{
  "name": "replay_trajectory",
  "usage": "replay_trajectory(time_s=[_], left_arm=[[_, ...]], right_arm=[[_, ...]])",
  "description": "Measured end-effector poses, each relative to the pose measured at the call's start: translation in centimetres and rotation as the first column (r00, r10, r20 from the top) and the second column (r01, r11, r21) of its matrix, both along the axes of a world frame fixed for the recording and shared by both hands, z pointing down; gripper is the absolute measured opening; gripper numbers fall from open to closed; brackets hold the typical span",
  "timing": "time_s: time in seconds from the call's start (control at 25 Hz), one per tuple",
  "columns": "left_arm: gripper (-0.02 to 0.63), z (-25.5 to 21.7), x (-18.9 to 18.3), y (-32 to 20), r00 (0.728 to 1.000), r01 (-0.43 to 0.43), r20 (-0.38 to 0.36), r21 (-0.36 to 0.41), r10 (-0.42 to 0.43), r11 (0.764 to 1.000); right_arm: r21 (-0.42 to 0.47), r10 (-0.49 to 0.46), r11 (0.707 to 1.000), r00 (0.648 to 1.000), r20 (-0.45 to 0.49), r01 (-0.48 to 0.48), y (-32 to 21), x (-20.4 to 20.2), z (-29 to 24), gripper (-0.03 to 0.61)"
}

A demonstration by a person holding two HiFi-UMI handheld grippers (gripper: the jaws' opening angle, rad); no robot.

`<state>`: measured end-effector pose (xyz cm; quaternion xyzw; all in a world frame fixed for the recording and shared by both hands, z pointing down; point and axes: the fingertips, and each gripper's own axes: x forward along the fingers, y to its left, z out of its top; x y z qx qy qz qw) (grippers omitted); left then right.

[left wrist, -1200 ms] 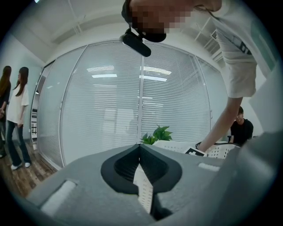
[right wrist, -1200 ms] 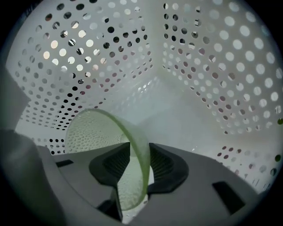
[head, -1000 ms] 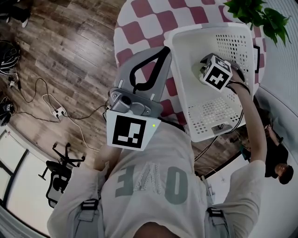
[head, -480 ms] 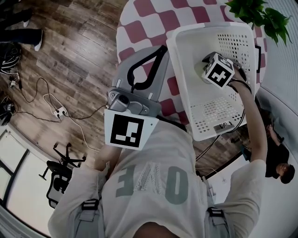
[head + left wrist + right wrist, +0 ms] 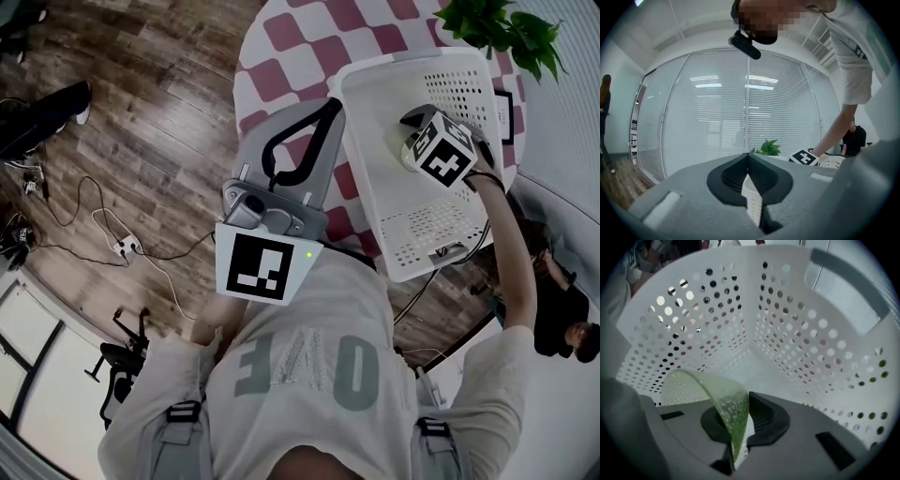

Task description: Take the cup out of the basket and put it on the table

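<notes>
A translucent green cup (image 5: 723, 401) hangs inside the white perforated basket (image 5: 801, 338), its thin wall pinched between my right gripper's (image 5: 739, 430) jaws. In the head view the right gripper (image 5: 420, 141) reaches down into the basket (image 5: 375, 103), and its marker cube hides the cup. My left gripper (image 5: 328, 106) is held near the person's chest, left of the basket, over the table's near edge. In the left gripper view its jaws (image 5: 748, 161) meet with nothing between them, pointing towards the window.
The basket stands on a round table with a red and white checked cloth (image 5: 286, 33). A green plant (image 5: 502, 28) sits behind the basket. Cables and a power strip (image 5: 122, 246) lie on the wooden floor at the left. Another person (image 5: 562, 309) sits at the right.
The right gripper stays low in the basket and its marker cube has turned slightly. The left gripper has hardly moved. The head view has shifted a little.
</notes>
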<state>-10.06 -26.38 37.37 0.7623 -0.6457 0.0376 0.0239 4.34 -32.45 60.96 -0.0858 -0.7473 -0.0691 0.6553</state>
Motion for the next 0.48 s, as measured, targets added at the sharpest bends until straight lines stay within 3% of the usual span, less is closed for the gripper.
replay_trajectory(time_s=[0.28,0.48], left_arm=[[0.005,-3.2,2.0,-0.8,0.997,-0.065,0.051,0.066,0.061,0.996],[0.005,-5.8,4.2,-1.2,0.987,-0.149,0.073,0.136,0.140,0.979]], right_arm=[[0.052,0.106,0.991,0.972,0.208,-0.119,0.2,-1.9,-7.6,0.025],[0.043,0.240,0.961,0.902,0.358,-0.273,0.7,-1.4,-13.7,0.026]])
